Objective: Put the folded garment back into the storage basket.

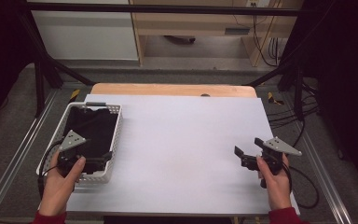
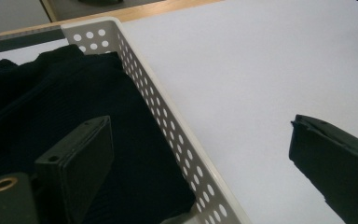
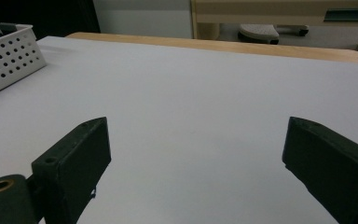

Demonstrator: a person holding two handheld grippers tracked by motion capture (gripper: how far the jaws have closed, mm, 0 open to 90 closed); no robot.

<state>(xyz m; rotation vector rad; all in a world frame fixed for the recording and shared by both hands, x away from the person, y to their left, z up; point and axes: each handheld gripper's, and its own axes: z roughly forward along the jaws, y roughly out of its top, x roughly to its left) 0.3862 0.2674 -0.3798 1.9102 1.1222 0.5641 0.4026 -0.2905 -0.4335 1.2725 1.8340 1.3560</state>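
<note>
A white perforated basket [image 1: 116, 135] stands at the table's left and holds a black garment [image 1: 91, 130]. My left gripper [image 1: 97, 158] hovers open over the basket's near right corner; in the left gripper view one jaw is above the black garment [image 2: 56, 112] and the other is outside the basket wall [image 2: 177, 130], over the white table cover. My right gripper [image 1: 248, 148] is open above the white cover at the right, with nothing between its jaws. The basket's corner [image 3: 9, 56] appears at the far left of the right gripper view.
A white sheet [image 1: 182, 144] covers the wooden table, whose bare edge [image 1: 168, 89] runs along the back. Metal frame rails [image 1: 14, 154] flank the table, and black cables [image 1: 303, 182] lie at the right. A desk [image 1: 214, 23] stands beyond.
</note>
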